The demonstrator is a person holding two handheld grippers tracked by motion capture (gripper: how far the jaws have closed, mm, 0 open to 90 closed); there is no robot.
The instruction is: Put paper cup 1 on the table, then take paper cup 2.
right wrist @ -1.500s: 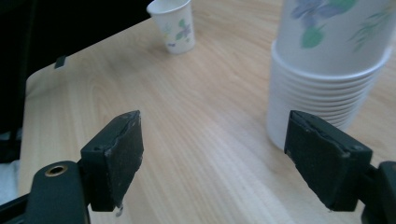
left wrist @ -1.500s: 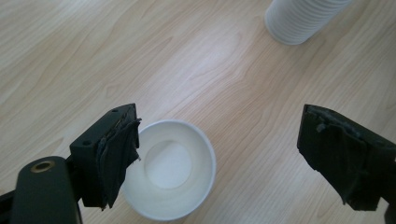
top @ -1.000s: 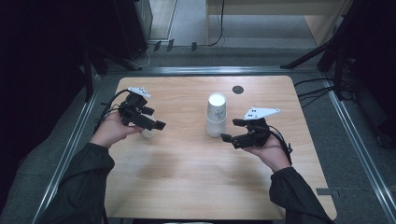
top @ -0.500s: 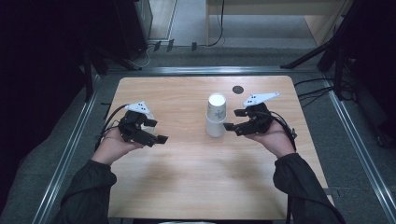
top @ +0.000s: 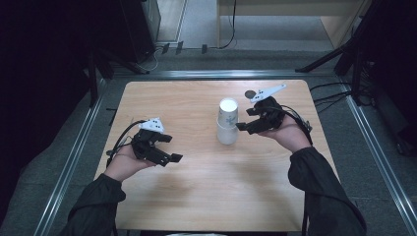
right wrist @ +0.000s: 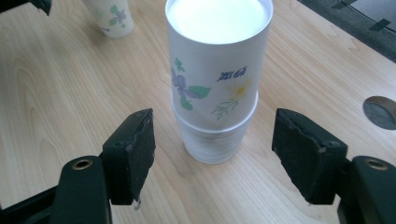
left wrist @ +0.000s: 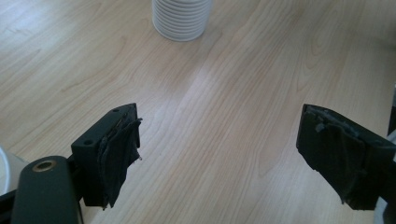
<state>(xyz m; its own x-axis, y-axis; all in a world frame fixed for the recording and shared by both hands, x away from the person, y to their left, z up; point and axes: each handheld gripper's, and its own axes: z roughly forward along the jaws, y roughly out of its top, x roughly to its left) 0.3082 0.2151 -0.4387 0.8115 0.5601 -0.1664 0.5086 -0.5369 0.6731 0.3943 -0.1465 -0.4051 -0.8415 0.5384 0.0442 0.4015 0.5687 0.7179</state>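
A: How far along is it?
B: Early. The cup stack (top: 227, 123) stands mid-desk (top: 196, 196); the right gripper (top: 244, 126), at its three o'clock, has been closing, its jaws not yet touching the stack.
A: And the left gripper (top: 172, 150)?
B: Open, empty. The right gripper view shows a lone cup (right wrist: 110, 16) at eleven o'clock.

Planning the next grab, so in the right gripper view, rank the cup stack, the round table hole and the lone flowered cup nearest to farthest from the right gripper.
1. cup stack, straight ahead, centre.
2. round table hole, at the right.
3. lone flowered cup, far upper left.
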